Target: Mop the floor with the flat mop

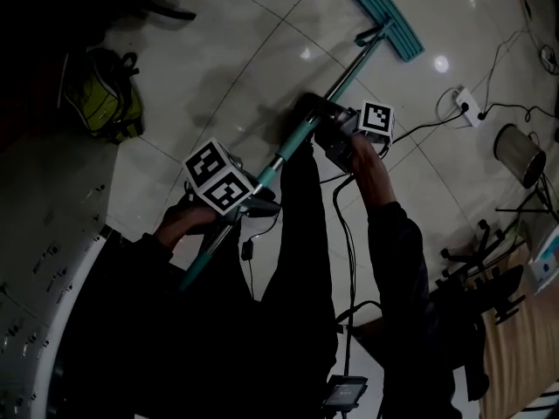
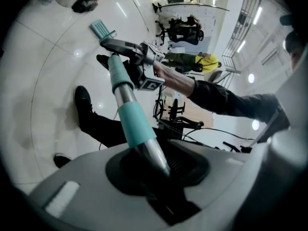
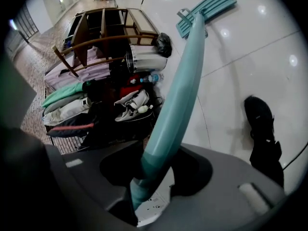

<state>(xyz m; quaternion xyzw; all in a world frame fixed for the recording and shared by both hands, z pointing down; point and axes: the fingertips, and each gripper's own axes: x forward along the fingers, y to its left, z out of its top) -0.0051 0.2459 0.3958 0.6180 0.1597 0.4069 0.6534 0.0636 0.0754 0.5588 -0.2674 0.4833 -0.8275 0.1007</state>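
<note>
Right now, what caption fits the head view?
Left gripper and right gripper clamp the mop pole; mop head on floor.

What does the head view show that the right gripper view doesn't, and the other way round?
Only the head view: the left gripper and right gripper seen from outside, plus a yellow-green backpack and a white power strip on the floor. Only the right gripper view: a wooden rack, a heap of clothes, a black shoe, and the right claw shut on the handle close up. Both: the teal handle running down to the flat mop head on glossy tiles.
</note>
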